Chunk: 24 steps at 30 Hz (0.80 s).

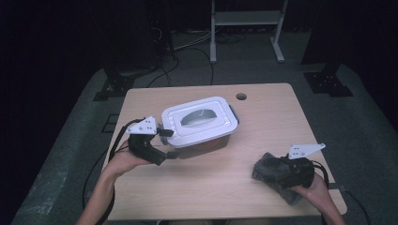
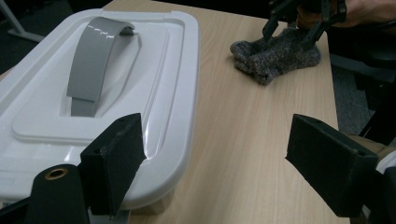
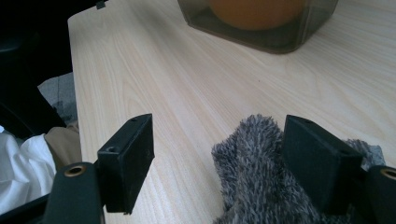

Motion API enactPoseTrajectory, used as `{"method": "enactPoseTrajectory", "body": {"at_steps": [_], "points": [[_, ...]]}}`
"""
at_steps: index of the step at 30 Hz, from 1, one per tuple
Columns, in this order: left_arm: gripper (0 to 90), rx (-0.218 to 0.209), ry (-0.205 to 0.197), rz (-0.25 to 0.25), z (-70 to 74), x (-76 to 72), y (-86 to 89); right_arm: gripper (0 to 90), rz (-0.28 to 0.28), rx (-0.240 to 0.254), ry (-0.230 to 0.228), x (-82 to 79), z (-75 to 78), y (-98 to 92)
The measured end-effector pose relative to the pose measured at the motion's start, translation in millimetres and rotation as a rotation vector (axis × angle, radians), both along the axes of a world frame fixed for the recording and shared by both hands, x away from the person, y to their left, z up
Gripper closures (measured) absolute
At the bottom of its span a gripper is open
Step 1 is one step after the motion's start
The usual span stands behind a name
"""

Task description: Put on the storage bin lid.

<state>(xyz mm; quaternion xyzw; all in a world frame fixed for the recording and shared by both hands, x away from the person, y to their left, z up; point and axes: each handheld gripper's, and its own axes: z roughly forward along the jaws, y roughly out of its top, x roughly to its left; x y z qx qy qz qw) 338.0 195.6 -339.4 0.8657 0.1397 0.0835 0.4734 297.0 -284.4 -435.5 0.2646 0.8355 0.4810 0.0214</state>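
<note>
Two things lie on the wooden surface point(image 1: 206, 187). Largest: a lidded storage box point(image 1: 201, 123) with a white lid, a flat grey handle point(image 2: 95, 51) and smoky clear walls, through which something orange point(image 3: 254, 11) shows, not identifiable. Probably rigid, smooth and slippery; best taken by the handle or the lid's rim. Left gripper point(image 1: 164, 140): jaws wide, one over the lid's near corner, gripping nothing. Smallest: a fuzzy grey sock point(image 3: 261, 172) near the front right edge, likely soft and light; pinch any fold. Right gripper point(image 1: 284, 171): jaws wide, straddling the sock
</note>
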Motion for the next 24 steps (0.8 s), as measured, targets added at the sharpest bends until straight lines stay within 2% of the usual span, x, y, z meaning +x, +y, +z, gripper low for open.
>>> {"method": "enactPoseTrajectory", "body": {"at_steps": [4, 24], "points": [[17.8, 0.003, -0.007, 0.006, -4.3, -6.3, 5.6, 24.6, -0.001, -0.003, 0.001, -0.3, -0.4, 0.3], [16.4, -0.003, 0.028, 0.057, -38.0, -29.1, 30.4, 24.4, -0.006, -0.012, 0.01, -0.3, -3.7, 0.8]]}}
